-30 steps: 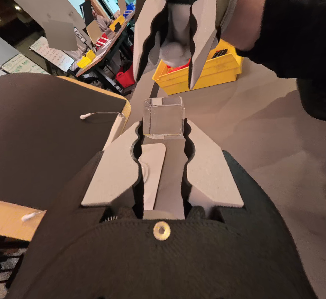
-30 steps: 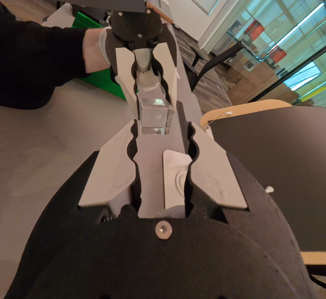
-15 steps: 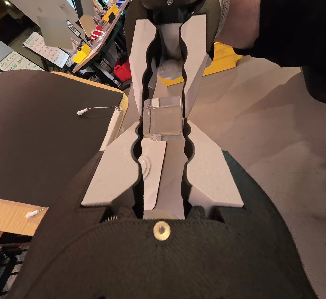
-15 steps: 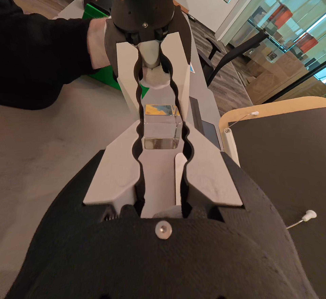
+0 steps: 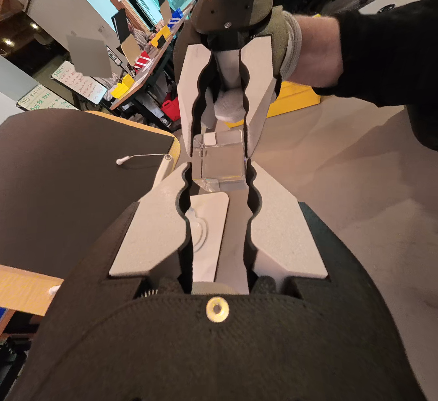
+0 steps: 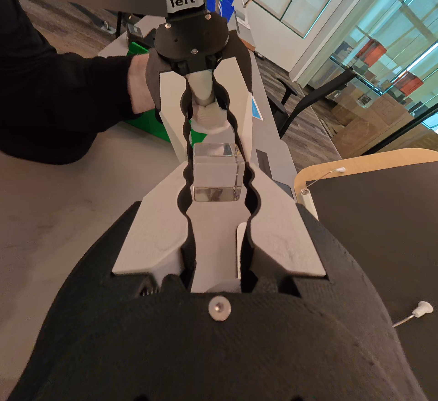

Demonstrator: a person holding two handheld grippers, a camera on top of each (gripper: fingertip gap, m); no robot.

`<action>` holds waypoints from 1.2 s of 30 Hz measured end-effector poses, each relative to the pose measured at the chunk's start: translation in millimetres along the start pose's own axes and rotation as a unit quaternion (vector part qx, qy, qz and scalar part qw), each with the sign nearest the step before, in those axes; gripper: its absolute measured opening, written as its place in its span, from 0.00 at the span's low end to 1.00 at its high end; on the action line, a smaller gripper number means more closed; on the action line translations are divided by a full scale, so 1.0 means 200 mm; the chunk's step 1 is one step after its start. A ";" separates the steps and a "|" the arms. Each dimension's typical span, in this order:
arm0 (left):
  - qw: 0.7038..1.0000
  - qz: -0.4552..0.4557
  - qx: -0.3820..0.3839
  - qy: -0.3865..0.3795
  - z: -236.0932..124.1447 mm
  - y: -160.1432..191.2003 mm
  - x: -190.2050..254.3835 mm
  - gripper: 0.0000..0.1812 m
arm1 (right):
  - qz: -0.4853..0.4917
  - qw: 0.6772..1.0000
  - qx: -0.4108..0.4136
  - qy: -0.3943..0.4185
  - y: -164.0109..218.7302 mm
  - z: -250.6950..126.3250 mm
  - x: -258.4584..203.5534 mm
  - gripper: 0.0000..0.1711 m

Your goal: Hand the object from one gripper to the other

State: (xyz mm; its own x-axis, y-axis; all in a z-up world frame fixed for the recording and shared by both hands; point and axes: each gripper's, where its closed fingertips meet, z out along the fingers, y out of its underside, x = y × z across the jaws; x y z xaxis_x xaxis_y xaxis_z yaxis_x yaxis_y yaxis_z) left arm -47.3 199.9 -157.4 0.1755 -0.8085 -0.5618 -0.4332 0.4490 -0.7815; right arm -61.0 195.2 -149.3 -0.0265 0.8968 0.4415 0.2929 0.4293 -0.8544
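**Right gripper now closed over the cube**

A second ago the right gripper [image 6: 218, 167] hung spread and apart from the glass cube [image 5: 219, 162]. Now its two white fingers with wavy black pads sit clamped on the cube's sides.

From left to right in the left wrist view:
- one matte black panel [image 5: 71, 176] with a pale wooden rim
- one flat white plate [image 5: 208, 223] with rounded corners
- the single clear, sharp-edged cube, in the air above the smooth grey table [image 5: 355, 200]
- one yellow plastic bin [image 5: 298, 98]

The left gripper [image 5: 218, 169] flanks the cube's near end. Its right pad touches the cube and a dark sliver shows at its left pad, so I cannot tell whether it is pressing. That makes two grippers and four fingers around one cube.
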 end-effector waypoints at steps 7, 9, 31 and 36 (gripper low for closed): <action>1.000 0.007 0.013 -0.026 0.00 -0.04 -0.04 0.25 | 0.016 0.999 0.036 0.004 -0.03 -0.03 0.03 0.24; 0.999 0.008 0.024 -0.044 -0.01 -0.06 -0.07 0.25 | 0.023 0.998 0.052 0.013 -0.05 -0.05 0.06 0.24; 0.844 0.214 0.022 -0.491 -0.03 -0.25 -0.42 0.34 | 0.311 0.862 0.399 -0.023 -0.28 -0.18 0.33 0.23; 0.811 0.253 0.032 -0.526 -0.05 -0.28 -0.39 0.26 | 0.351 0.833 0.426 -0.038 -0.29 -0.15 0.33 0.23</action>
State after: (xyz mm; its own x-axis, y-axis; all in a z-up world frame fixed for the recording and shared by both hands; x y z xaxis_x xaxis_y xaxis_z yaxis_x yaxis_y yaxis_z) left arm -45.1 235.3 -67.2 0.6619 0.2430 -0.7091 -0.6441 0.6682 -0.3722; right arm -51.3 226.9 -61.9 -0.2054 0.9490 -0.2390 -0.5224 -0.3129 -0.7932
